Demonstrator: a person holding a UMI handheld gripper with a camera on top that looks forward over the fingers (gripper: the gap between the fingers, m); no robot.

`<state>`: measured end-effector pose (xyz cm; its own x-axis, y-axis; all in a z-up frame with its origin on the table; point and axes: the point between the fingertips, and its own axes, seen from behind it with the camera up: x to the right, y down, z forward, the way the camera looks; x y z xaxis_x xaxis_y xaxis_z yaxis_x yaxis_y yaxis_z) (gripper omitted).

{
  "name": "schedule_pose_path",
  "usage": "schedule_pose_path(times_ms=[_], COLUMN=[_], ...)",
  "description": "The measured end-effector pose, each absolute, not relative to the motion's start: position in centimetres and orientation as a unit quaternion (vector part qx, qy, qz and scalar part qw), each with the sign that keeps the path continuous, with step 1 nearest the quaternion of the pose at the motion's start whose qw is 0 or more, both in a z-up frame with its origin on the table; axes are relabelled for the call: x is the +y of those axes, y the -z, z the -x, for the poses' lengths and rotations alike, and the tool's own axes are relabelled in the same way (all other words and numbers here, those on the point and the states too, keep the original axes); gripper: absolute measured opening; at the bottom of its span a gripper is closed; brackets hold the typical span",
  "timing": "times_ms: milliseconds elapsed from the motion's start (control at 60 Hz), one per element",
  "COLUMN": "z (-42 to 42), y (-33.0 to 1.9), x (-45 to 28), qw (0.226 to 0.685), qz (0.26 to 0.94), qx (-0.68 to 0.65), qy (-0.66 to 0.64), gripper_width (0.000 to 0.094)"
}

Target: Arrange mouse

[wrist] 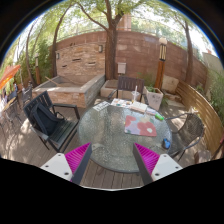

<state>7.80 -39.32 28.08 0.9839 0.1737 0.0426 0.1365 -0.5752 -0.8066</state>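
Now the claw [112,160] hangs open, its 2 pink pads [74,158] spread wide with nothing between them, held back as if to take in the whole layout. Ahead of the fingers sits a round glass table [110,135] on the deck, a colourful mat [142,126] lying beyond and right of the claw. The mouse? Possibly the small dark shape [166,143] at the table's right rim, ahead-right of the right finger, but too small to confirm. Well apart from the claw either way.
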Motion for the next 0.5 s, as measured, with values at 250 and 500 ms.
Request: schedule_pose_path(times_ms=[250,500], z=[-12.7,-23.7], y=[-23.1,-14.1], x=[-39.7,-38.8], qw=[0.419,0.379], qz=[0.906,0.924], qx=[-0.058,-0.019], qy=[-0.011,0.032], gripper_width=[0.0848,0.0851])
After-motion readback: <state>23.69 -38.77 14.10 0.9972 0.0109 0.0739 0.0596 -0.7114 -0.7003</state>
